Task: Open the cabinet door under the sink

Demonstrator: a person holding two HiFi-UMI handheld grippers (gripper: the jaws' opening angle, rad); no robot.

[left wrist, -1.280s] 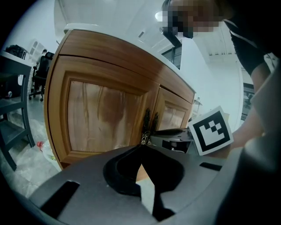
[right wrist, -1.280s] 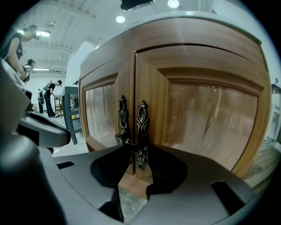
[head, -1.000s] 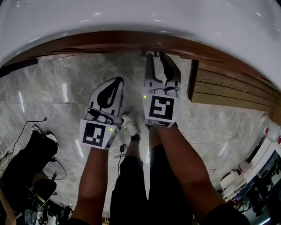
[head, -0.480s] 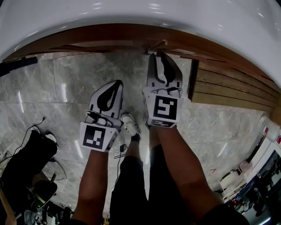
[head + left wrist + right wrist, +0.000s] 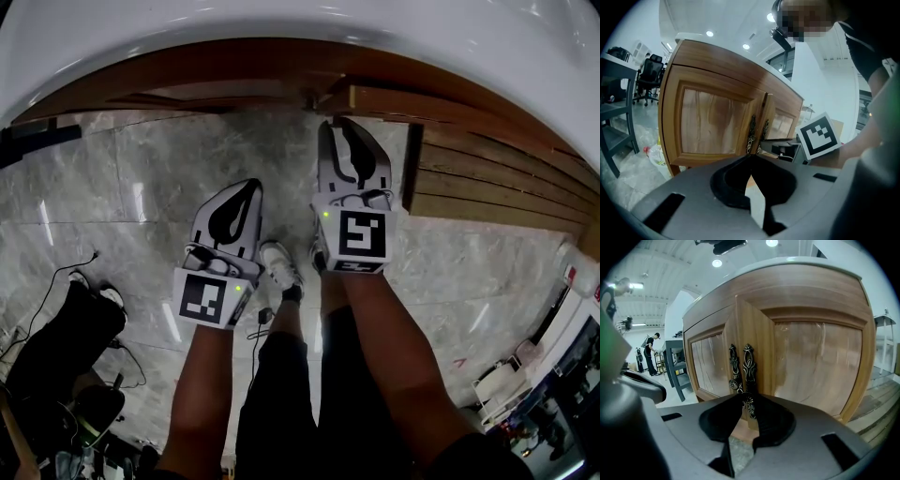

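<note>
While the right gripper (image 5: pixel 746 399) is clamping its two fingers on the small round knob (image 5: pixel 748 401) of the right-hand cabinet door (image 5: pixel 811 362), we are judging the step in hand to be the pull that swings this door open. The knob is sitting right between the fingertips, and its dark ornate backplate (image 5: pixel 748 363) is rising just above them. The door's free edge is already standing a little proud of the left-hand door (image 5: pixel 710 366), which is lying to the left of the fingers. Both doors are sitting under the white sink (image 5: pixel 281 28), just beyond the fingertips.

To do this well, we are planning to draw the knob back along an arc about the hinges at the door's far right edge. A straight tug is likely to drag so small a knob out from between the pads, so we are also planning a firm squeeze and a level wrist.

The left gripper (image 5: pixel 246 186) is hanging lower and to the left, its fingers pressed together on nothing and well short of the cabinet. We are thinking it best left there, outside the door's swing.
</note>
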